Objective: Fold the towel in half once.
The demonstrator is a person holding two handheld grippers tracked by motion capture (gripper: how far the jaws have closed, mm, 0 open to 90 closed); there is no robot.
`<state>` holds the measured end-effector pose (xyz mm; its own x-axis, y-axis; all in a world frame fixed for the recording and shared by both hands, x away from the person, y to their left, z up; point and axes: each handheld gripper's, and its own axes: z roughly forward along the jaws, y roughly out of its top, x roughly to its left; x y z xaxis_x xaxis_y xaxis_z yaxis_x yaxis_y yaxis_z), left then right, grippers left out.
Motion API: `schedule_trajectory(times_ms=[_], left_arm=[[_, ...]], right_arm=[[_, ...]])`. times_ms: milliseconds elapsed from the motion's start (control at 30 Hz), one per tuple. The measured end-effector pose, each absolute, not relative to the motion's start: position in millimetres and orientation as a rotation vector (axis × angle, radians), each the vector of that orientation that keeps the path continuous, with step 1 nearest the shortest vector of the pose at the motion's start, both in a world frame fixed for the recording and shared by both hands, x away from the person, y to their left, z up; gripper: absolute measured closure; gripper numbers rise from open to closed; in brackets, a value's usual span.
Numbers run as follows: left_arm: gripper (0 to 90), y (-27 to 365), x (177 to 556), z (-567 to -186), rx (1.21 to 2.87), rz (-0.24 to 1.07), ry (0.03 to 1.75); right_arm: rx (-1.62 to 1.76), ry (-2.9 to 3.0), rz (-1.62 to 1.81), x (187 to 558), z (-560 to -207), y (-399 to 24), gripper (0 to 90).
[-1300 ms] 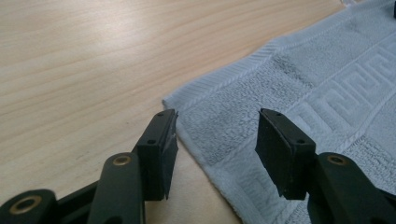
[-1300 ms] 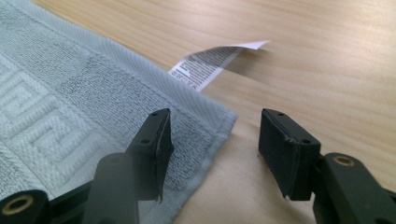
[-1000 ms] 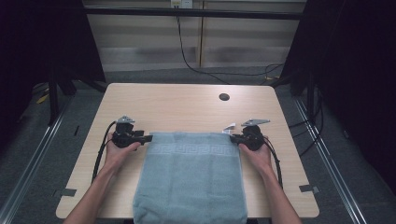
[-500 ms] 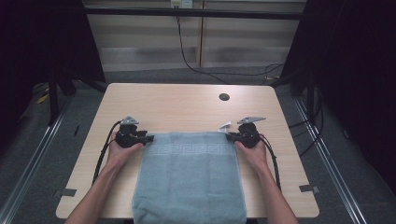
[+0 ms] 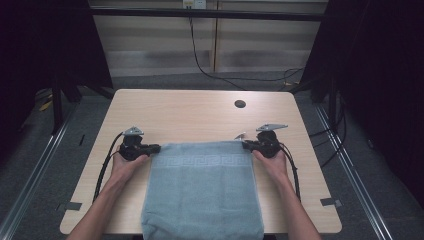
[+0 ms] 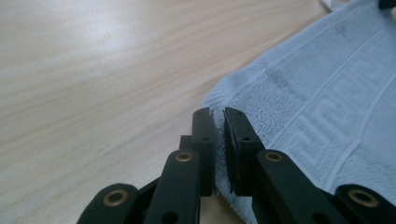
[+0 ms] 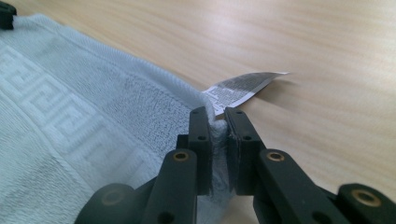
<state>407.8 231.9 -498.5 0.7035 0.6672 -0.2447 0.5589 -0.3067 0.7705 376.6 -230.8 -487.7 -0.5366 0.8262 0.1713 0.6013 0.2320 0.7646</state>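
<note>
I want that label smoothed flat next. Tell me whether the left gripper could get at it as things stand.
Probably not. The left gripper is shut on the towel's far left corner, and the label sits at the opposite corner, beside the right gripper, with the towel's width between.

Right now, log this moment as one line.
left gripper: just closed, shut on far left corner of towel | right gripper: shut on far right corner by label | towel: flat on table

towel (image 5: 202, 192): near end runs past the table's front edge and is cut off by the bottom of the high view. towel corners are hidden inside the jaws in both gripper views. care label (image 7: 240, 87): print too small to read. both forearms cut off at the bottom edge.
</note>
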Motion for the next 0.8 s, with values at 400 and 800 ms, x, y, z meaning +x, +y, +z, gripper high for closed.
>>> schedule_trajectory(times_ms=[400, 800], left_arm=[[83.2, 244, 412, -433, 1.823, 0.169, 0.876], [83.3, 244, 434, -354, 1.743, 0.28, 0.809]], right_arm=[[1.238, 2.151, 1.337, 385, -418, -232, 82.4], [1.142, 2.023, 1.387, 402, -344, -240, 82.7]])
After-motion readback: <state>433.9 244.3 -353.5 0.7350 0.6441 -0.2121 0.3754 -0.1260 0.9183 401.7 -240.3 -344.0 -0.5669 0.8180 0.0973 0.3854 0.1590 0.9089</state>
